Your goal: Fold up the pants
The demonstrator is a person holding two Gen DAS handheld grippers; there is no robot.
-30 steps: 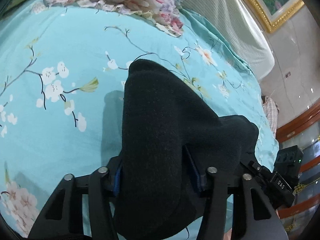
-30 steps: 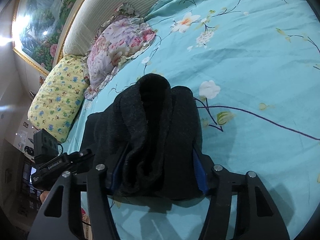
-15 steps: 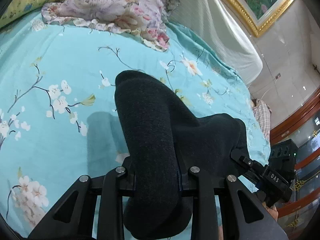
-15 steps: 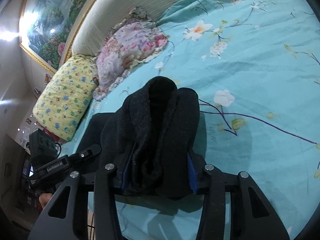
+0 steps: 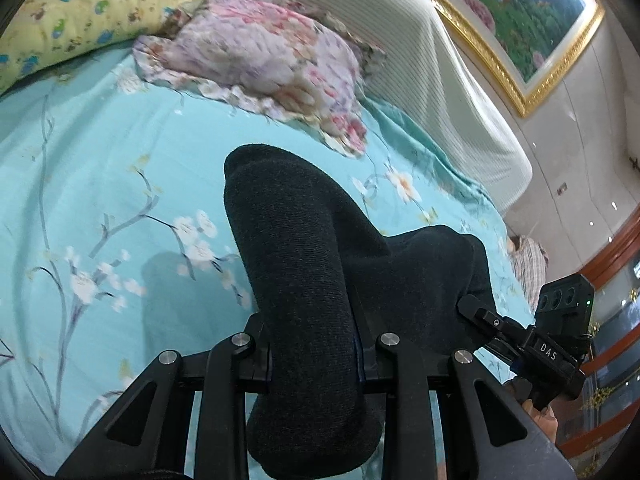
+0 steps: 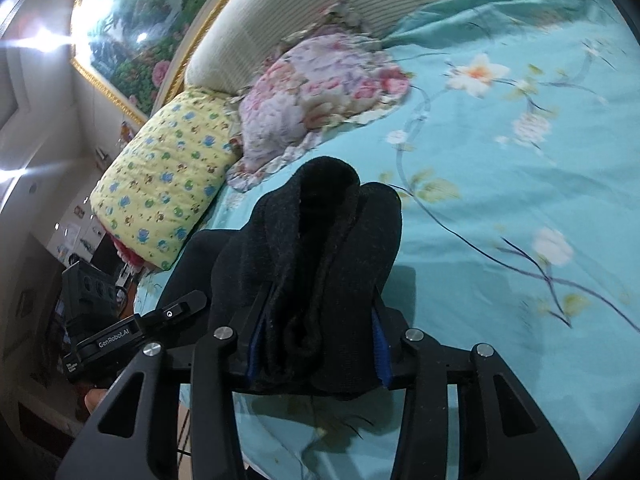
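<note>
The left claw is clamped on a thick fold of the black pants, raised above the bed, short of the floral pillow. The right claw, whose jaws have just been closing, grips a bunched edge of them.

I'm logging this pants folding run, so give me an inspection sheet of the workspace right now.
Surface: bed sheet, turquoise with flower print.
Job's things: dark pants, bunched, held at two spots, lifted off the sheet.
Clutter: floral pillow; yellow pillow.
Grippers: left gripper shut on the pants, jaws just closed further; right gripper shut on the pants, jaws just closed further.
Cables: nothing seen.
Surroundings: striped headboard; gold-framed painting.
</note>
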